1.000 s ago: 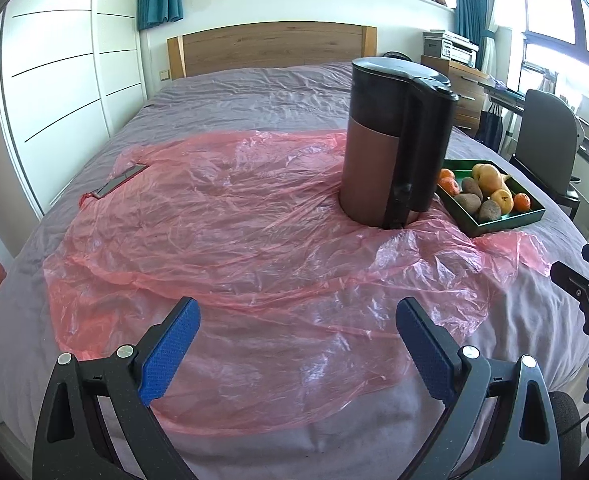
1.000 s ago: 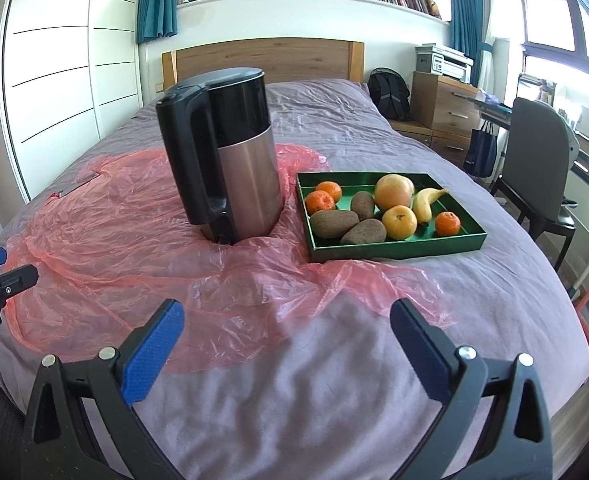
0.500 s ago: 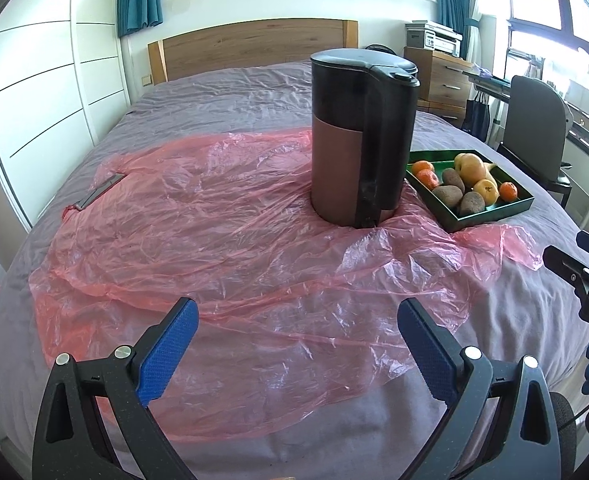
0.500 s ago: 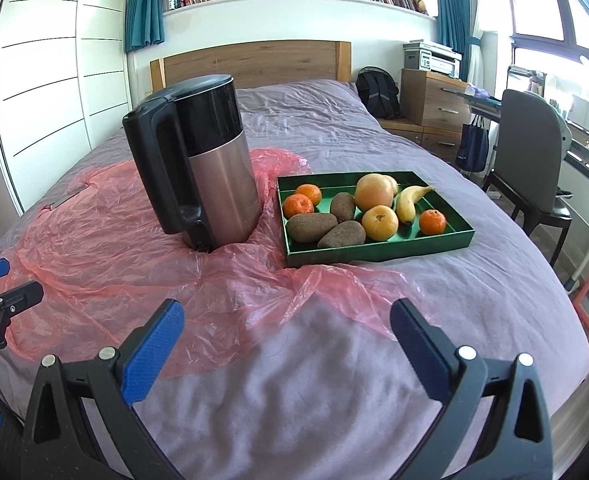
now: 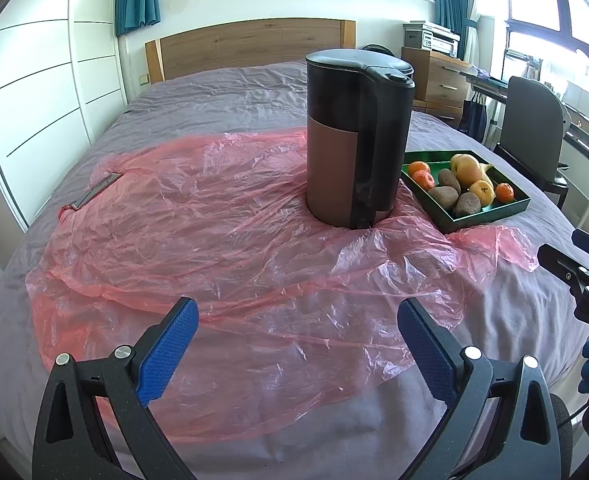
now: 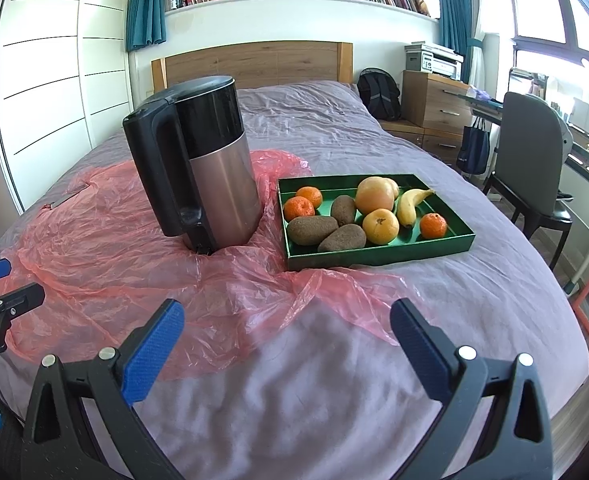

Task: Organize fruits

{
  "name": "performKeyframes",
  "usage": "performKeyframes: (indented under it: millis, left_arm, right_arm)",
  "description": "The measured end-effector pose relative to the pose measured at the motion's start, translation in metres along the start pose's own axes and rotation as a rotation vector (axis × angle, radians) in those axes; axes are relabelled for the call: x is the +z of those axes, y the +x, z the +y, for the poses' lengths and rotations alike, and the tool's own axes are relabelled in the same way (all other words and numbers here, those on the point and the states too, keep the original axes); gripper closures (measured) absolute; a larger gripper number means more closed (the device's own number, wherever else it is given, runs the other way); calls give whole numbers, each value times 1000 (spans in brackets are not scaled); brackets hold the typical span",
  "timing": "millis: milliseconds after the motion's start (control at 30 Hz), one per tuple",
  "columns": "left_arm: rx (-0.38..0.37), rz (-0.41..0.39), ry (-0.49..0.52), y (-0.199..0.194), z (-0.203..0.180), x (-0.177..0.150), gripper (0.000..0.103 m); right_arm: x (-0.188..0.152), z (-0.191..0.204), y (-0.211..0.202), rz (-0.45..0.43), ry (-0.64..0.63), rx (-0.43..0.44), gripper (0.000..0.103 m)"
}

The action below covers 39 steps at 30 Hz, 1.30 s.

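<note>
A green tray (image 6: 378,254) sits on the bed and holds several fruits: three tangerines, a grapefruit (image 6: 375,198), an orange (image 6: 380,226), a banana (image 6: 410,206) and three brown fruits (image 6: 311,230). The tray also shows in the left wrist view (image 5: 482,219), right of the kettle. My right gripper (image 6: 287,326) is open and empty, low over the near bed edge, well short of the tray. My left gripper (image 5: 297,330) is open and empty over the pink plastic sheet (image 5: 198,240).
A tall black and steel kettle (image 6: 198,168) stands on the plastic sheet just left of the tray. A flat grey strip (image 5: 96,191) lies at the sheet's far left. A chair (image 6: 534,160) and desk stand to the right of the bed.
Both grippers have drawn back slightly and shifted left; the kettle and tray have slid rightward in the left wrist view. Both grippers stay open and empty.
</note>
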<state>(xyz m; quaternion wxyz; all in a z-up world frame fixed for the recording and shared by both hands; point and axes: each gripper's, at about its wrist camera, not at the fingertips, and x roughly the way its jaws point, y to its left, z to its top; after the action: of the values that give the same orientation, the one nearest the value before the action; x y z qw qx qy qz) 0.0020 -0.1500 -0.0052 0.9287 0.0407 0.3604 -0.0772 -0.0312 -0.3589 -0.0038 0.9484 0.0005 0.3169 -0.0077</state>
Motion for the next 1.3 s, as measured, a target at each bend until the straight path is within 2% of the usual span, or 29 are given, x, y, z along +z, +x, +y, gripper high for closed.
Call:
performKeyframes:
  millis: [1300]
  left_arm:
    - [-11, 20, -7, -1, 4, -4, 5]
  right_arm:
    - [-4, -7, 0, 16, 9, -21, 0]
